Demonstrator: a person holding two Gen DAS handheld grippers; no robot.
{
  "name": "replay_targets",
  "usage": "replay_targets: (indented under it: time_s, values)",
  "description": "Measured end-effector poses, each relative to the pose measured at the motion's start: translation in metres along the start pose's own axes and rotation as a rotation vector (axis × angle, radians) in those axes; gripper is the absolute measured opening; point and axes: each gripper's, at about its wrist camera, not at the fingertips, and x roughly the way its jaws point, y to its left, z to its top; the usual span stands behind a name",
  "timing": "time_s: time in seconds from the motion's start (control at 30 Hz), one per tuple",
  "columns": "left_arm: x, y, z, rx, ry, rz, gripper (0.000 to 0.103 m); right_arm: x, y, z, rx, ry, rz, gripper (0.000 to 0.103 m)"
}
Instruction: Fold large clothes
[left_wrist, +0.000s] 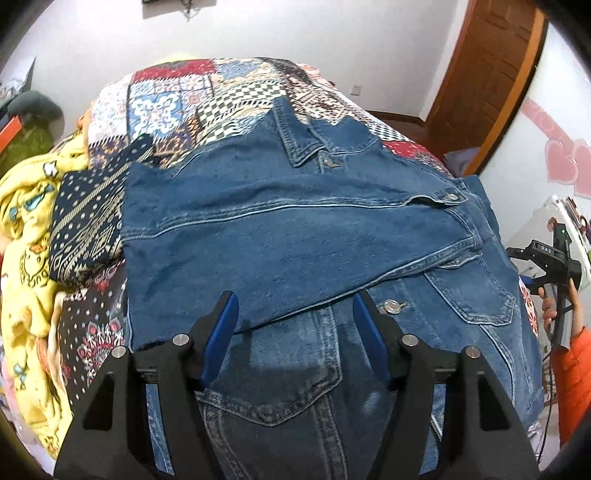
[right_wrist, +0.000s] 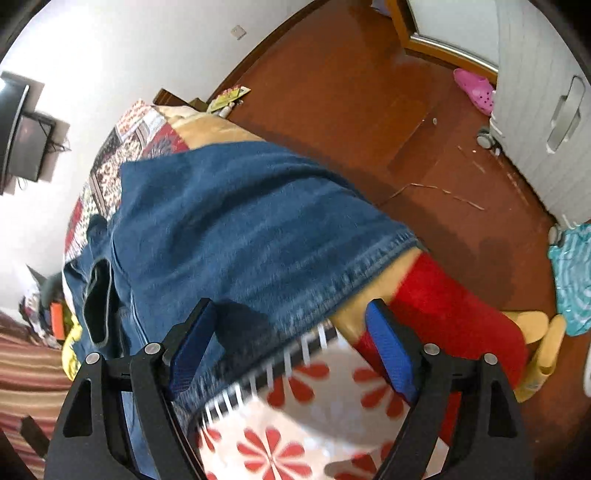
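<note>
we see the blue denim jacket (left_wrist: 295, 229) lying spread on the patchwork-printed bed cover (left_wrist: 177, 107), one sleeve folded across its chest so the long axis of that sleeve runs from nine o'clock to three o'clock in the left wrist view. from our left gripper (left_wrist: 291, 317) the jacket lies straight ahead at twelve o'clock and also directly beneath the tips. its black jaws with blue pads stand about half open, holding nothing; the diagonal edge of the folded sleeve passes between them, but whether the pads brush the cloth we cannot tell.

our right gripper (right_wrist: 291, 332) stands at the jacket's side, over the bed's edge, with the hemmed denim edge running from seven o'clock up to two o'clock across its view. its jaws are wide apart and empty. the hem passes close by its left pad, while the right pad hangs over the red and tan cloth (right_wrist: 443, 306) at the bed's edge. we judge the right hand nearer to the loose hem, so the next fold likely turns on it taking that edge.
</note>
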Motion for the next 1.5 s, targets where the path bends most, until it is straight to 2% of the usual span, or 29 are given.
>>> replay_targets:
  time_s: [0.07,0.17,0.23,0.3,0.4,0.6,0.77,0.9,1.0,1.13,1.27,1.37,1.5]
  values:
    - [0.001,0.005,-0.001,-0.022,0.007,-0.003,0.063,0.005,0.001,0.006,0.019,-0.011,0.005,0.077]
    - [0.0,0.008,-0.002,-0.033,0.008,0.002,0.063,0.004,0.009,0.01,0.029,-0.036,-0.019,0.061]
    - [-0.001,0.009,-0.002,-0.029,0.004,0.007,0.063,0.001,0.017,0.013,0.007,-0.068,-0.059,0.038]
    - [-0.002,0.01,-0.002,-0.027,0.001,0.007,0.063,-0.002,0.022,0.015,-0.009,-0.092,-0.091,0.023]
    - [-0.002,0.01,-0.003,-0.023,-0.004,0.006,0.063,-0.01,0.026,0.017,0.001,-0.12,-0.083,0.017]
    - [-0.006,0.011,-0.003,-0.008,-0.018,0.01,0.063,-0.045,0.066,0.017,-0.083,-0.223,-0.064,0.014]
    - [-0.013,0.016,-0.005,-0.019,-0.035,-0.002,0.063,-0.088,0.132,0.007,-0.249,-0.327,0.031,0.014]
    - [-0.017,0.02,-0.008,-0.025,-0.041,-0.01,0.063,-0.105,0.192,-0.02,-0.414,-0.366,0.118,0.014]
    - [-0.019,0.022,-0.011,-0.024,-0.043,-0.014,0.063,-0.093,0.229,-0.051,-0.541,-0.316,0.17,0.014]
    - [-0.025,0.023,-0.013,-0.014,-0.045,-0.015,0.063,-0.064,0.255,-0.082,-0.631,-0.245,0.219,0.013]
    - [-0.034,0.018,-0.012,0.004,-0.059,-0.022,0.063,-0.023,0.273,-0.104,-0.723,-0.159,0.148,0.014]
    - [-0.039,0.008,-0.006,0.036,-0.073,-0.029,0.063,-0.002,0.263,-0.112,-0.73,-0.084,0.12,0.014]
    - [-0.046,-0.021,0.014,0.116,-0.105,-0.048,0.063,-0.021,0.25,-0.117,-0.739,-0.139,0.031,0.014]
